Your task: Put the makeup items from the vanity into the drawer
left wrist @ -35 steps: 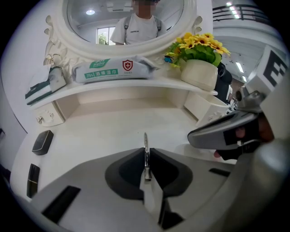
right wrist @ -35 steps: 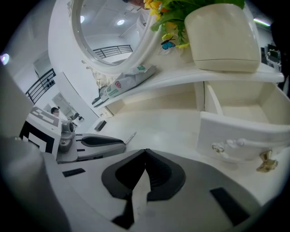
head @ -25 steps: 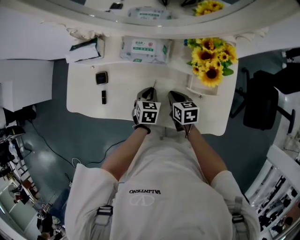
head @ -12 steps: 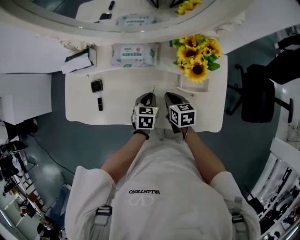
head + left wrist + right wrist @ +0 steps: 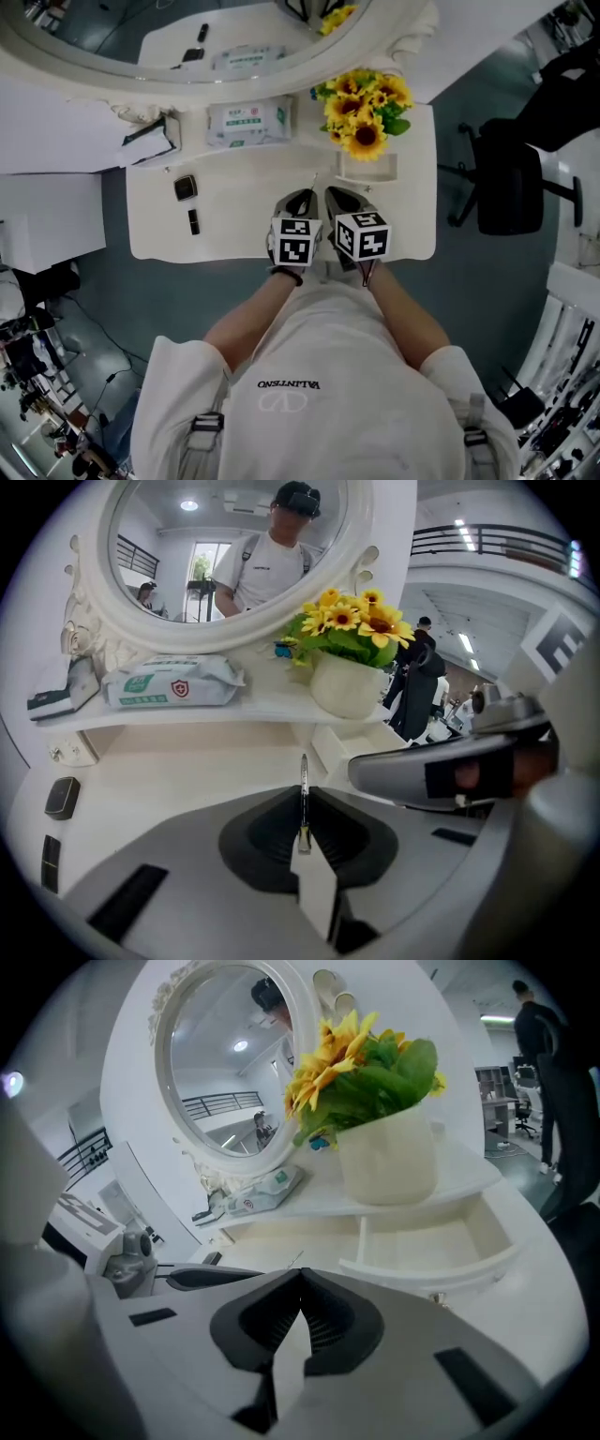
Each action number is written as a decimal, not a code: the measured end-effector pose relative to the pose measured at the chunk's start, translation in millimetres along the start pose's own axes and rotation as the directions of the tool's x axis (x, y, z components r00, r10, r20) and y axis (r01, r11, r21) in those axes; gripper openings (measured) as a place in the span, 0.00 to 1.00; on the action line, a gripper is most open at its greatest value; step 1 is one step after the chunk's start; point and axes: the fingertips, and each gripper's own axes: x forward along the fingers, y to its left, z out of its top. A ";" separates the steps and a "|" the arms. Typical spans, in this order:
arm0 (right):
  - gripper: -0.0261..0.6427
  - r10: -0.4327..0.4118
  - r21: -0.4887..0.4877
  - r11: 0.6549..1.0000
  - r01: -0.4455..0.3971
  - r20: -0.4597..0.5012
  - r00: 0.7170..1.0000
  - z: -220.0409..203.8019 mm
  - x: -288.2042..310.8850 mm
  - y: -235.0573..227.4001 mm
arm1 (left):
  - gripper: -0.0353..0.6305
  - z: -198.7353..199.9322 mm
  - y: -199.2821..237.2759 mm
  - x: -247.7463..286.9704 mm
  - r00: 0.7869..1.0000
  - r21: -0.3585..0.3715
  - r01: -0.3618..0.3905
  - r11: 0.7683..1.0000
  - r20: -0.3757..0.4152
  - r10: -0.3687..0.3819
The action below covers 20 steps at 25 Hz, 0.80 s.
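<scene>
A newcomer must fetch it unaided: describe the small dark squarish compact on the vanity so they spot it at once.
On the white vanity tabletop below the round mirror, go to the left end. Two small dark items lie there; the compact is the squarish one nearer the mirror, not the slim black stick beside it.

The desk [image 5: 244, 211] is cream-white over a grey-blue floor [image 5: 169, 300]. At its back right corner the sunflowers [image 5: 361, 112] are yellow with dark centres and green leaves, in a cream pot [image 5: 345, 682]. On the back edge the wipes pack [image 5: 246, 122] is white with green print and a red shield. Near the left edge the compact [image 5: 185, 187] and small tube [image 5: 193, 222] are black. The left tongs [image 5: 305, 194] and right tongs [image 5: 337, 194] are grey with black pads [image 5: 262, 841] and black-and-white checked cubes [image 5: 295, 241]. The thin stick [image 5: 303, 766] is silvery with a yellowish band.
</scene>
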 end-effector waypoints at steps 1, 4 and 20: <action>0.06 -0.007 0.007 1.000 0.007 0.008 1.000 1.7 -3.6 -3.2 | 0.10 2.9 -5.1 0.7 1.000 0.007 0.008 1.000 0.005 -0.008; 0.06 -0.029 0.030 0.999 0.028 0.033 0.999 7.4 -13.9 -13.6 | 0.10 10.2 -19.1 2.7 0.999 0.026 0.030 0.999 0.015 -0.030; 0.06 -0.121 0.108 0.988 0.109 0.103 0.987 31.3 -48.0 -69.1 | 0.10 36.8 -66.1 27.2 0.995 0.090 0.097 0.991 0.004 -0.098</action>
